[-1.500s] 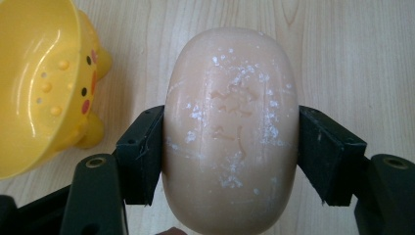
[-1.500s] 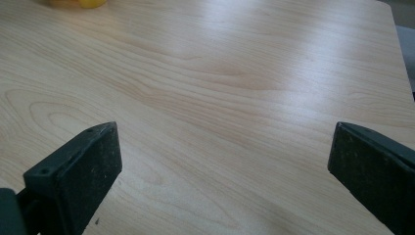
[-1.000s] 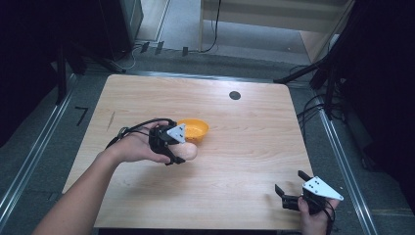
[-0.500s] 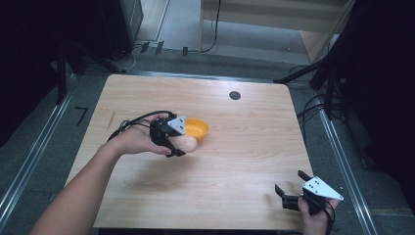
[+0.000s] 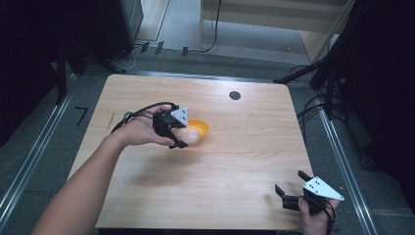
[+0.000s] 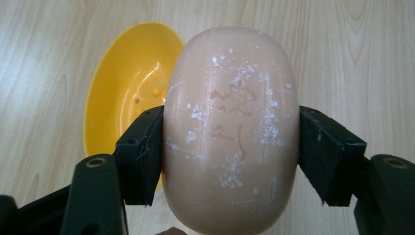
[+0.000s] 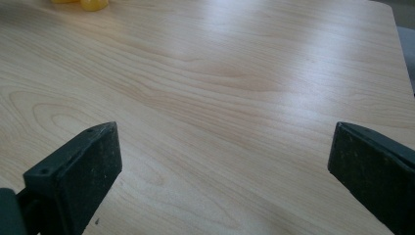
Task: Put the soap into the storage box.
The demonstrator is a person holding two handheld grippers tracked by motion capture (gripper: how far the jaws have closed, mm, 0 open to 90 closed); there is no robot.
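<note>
A peach-coloured oval soap bar (image 6: pixel 230 132) with white flecks sits clamped between the two black jaws of my left gripper (image 5: pixel 182 137), which is shut on it. The soap bar (image 5: pixel 192 137) hangs just over the near rim of a small yellow dish (image 5: pixel 199 128) left of the table's middle. In the left gripper view the yellow dish (image 6: pixel 129 93) lies behind and to the left of the soap. My right gripper (image 5: pixel 289 192) rests at the table's front right corner, jaws wide apart with bare wood between them (image 7: pixel 222 161).
The wooden table (image 5: pixel 244 161) has a small black round mark (image 5: pixel 235 95) near its far edge. A black cable (image 5: pixel 139 111) loops behind the left hand. Metal rails run along both sides of the table, with dark equipment and cables beyond.
The left gripper has carried the soap a short way left and toward the yellow dish, now over the dish's near rim. The right gripper has stayed put.
</note>
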